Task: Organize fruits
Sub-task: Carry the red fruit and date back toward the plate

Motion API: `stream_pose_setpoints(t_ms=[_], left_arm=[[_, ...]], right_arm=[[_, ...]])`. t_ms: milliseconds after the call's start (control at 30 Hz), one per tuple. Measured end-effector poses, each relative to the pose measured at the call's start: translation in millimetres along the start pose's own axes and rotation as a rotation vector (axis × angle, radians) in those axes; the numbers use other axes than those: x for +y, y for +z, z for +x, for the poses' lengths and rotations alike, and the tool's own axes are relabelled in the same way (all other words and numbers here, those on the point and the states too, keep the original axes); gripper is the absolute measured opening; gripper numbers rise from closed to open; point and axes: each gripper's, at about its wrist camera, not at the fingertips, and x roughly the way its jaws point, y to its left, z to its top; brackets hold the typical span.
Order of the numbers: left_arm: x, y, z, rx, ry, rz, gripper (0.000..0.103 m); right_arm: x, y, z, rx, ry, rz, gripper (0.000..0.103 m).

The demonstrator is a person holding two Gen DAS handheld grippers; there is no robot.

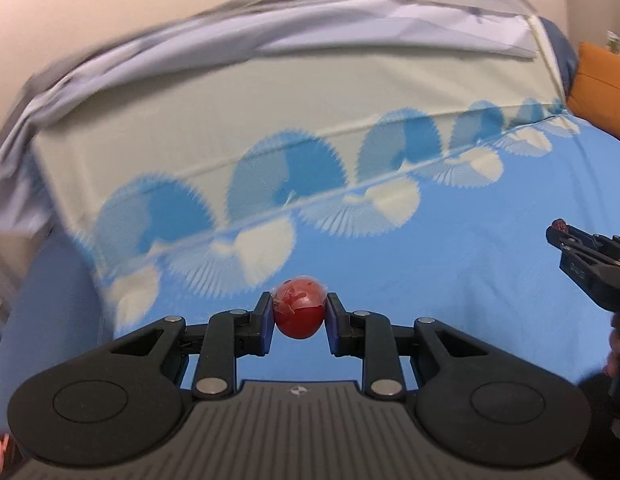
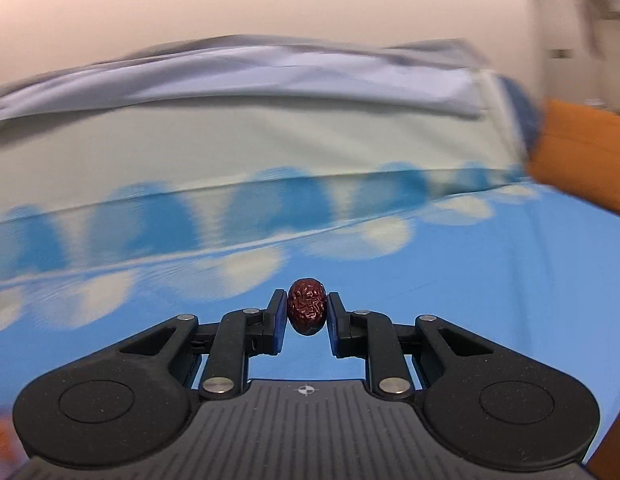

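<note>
now | left gripper (image 1: pixel 298 314) clamps red fruit (image 1: pixel 298 307) | right gripper (image 2: pixel 306 312) clamps wrinkled date (image 2: pixel 306 306)

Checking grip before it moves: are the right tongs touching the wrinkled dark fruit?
Touching. The right wrist view shows the right tongs closed on the wrinkled dark fruit, both pads pressed against its sides with no gap.

Blue bedsheet (image 1: pixel 449 280) with pale fan-shaped print spread below and ahead of the jaws. Cream-and-blue fan-print cushion (image 1: pixel 270 120) upright beyond the jaws, across most of the view. Grey-white cloth (image 1: pixel 349 28) draped along its top edge. Orange pillow (image 1: pixel 601 88) far right of the jaws. Plain beige wall (image 2: pixel 270 0) behind. Background motion-blurred in right wrist view.
</note>
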Motion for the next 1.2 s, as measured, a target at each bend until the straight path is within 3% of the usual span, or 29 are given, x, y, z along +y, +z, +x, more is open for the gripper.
stream_pose_setpoints(t_ms=[233, 500, 800, 1200], left_arm=[[50, -84, -75, 0.123, 0.009, -0.187, 0.029], [77, -155, -122, 0.175, 0.043, -0.313, 0.029], [87, -179, -142, 0.192, 0.057, -0.374, 0.029], [89, -180, -145, 0.183, 0.04, -0.394, 0.029]], right_arm=[[70, -23, -104, 0.146, 0.324, -0.154, 0.022], [131, -49, -183, 0.247, 0.542, -0.337, 0.022], [148, -47, -214, 0.213, 0.548, -0.417, 0.022], [150, -49, -222, 0.203, 0.53, -0.437, 0.022]])
